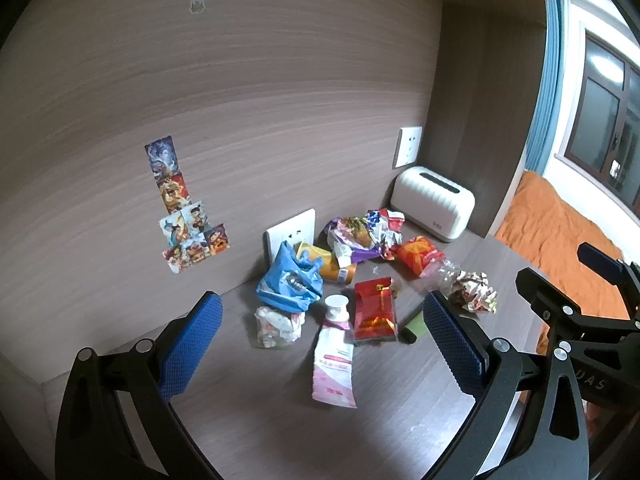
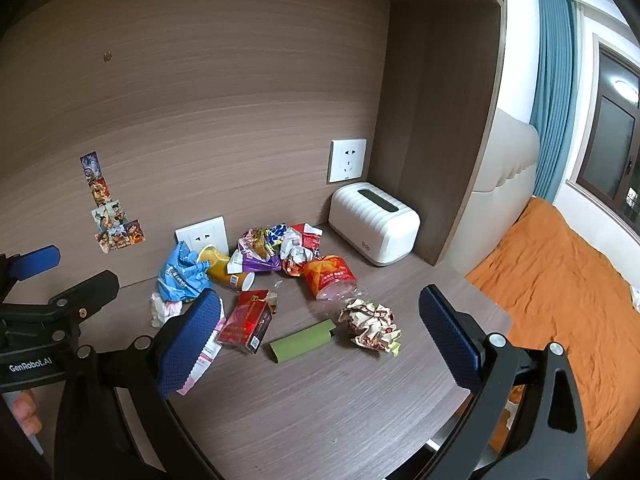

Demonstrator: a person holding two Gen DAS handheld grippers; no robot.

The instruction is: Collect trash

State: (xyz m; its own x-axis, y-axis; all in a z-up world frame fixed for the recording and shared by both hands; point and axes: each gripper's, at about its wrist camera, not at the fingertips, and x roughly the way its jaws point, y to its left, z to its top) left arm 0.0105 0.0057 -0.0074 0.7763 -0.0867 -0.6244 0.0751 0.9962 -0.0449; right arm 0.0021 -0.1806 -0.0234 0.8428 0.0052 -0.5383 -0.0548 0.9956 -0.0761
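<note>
Trash is heaped on the wooden desk point(image 1: 280, 420) near the back wall. It includes a blue plastic bag point(image 1: 290, 280), a pink-and-white tube point(image 1: 334, 356), a red box point(image 1: 376, 312), a crumpled paper ball point(image 1: 474, 292), a green wrapper point(image 2: 302, 344), an orange cup point(image 2: 224, 268) and several snack wrappers point(image 1: 360, 236). My left gripper point(image 1: 320, 344) hovers open above the tube and red box. In the right wrist view my right gripper point(image 2: 320, 340) is open above the green wrapper, with the paper ball point(image 2: 372, 326) just beyond. Neither holds anything.
A white ribbed tissue box point(image 2: 374, 222) stands at the desk's back right corner, under a wall socket point(image 2: 347, 160). A second socket point(image 2: 204, 234) sits behind the pile. Stickers point(image 1: 188, 216) are on the wall. An orange-covered bed point(image 2: 560, 288) lies past the desk's right edge.
</note>
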